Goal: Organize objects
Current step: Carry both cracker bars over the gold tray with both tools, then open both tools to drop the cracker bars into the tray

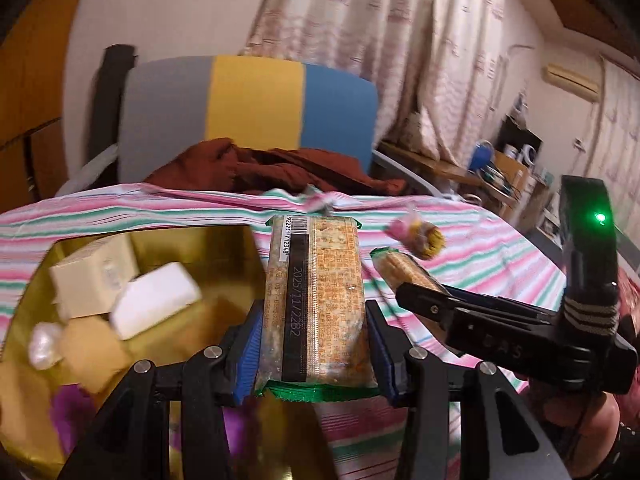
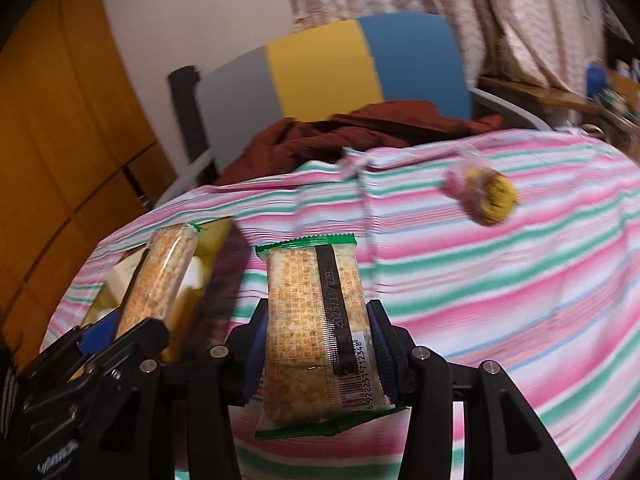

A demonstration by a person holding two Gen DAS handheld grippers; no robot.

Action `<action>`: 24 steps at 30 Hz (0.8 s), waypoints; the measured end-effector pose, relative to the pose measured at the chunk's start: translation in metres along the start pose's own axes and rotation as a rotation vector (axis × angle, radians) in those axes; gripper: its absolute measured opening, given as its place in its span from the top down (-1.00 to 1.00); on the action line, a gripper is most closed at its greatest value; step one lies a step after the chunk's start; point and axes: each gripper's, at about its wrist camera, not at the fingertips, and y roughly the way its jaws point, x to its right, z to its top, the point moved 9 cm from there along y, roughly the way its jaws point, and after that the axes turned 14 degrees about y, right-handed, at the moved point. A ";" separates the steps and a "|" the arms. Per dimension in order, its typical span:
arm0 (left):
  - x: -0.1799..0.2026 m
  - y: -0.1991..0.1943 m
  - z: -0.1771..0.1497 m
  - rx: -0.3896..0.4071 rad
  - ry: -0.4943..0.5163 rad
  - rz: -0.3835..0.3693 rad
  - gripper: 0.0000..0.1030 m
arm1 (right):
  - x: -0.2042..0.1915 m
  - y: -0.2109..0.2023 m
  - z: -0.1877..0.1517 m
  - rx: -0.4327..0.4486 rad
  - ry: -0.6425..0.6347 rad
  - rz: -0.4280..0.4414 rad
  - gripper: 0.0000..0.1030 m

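A cracker packet point(image 1: 316, 300) with green ends and a barcode stands lengthwise in my left gripper point(image 1: 314, 344), whose blue pads point(image 1: 250, 344) press on its sides. It hangs beside a gold box point(image 1: 36, 412) that holds a cream carton point(image 1: 88, 280), a white block point(image 1: 154, 304) and small wrapped pieces. My right gripper point(image 2: 318, 344) is shut on a second, matching cracker packet point(image 2: 316, 332) above the striped cloth. Each gripper shows in the other's view: the right gripper point(image 1: 416, 296) with its packet point(image 1: 404, 272), the left gripper point(image 2: 132, 328) with its packet point(image 2: 160, 276) over the gold box point(image 2: 216, 236).
A pink, green and white striped cloth point(image 2: 500, 300) covers the table. A small wrapped yellow and pink snack point(image 2: 484, 196) lies on it to the right. Behind stand a grey, yellow and blue chair back point(image 1: 252, 104) with a brown garment point(image 1: 280, 168), curtains, and a cluttered shelf point(image 1: 508, 168).
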 end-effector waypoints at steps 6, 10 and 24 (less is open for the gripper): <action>-0.048 -0.008 -0.008 -0.035 -0.058 0.043 0.07 | -0.054 0.013 -0.007 -0.043 -0.059 0.087 0.08; -0.075 -0.003 -0.019 -0.086 -0.110 0.047 0.07 | -0.084 0.031 -0.008 -0.079 -0.095 0.113 0.08; -0.115 0.034 -0.055 -0.280 -0.205 0.024 0.07 | -0.112 0.104 0.011 -0.146 -0.058 0.092 -0.35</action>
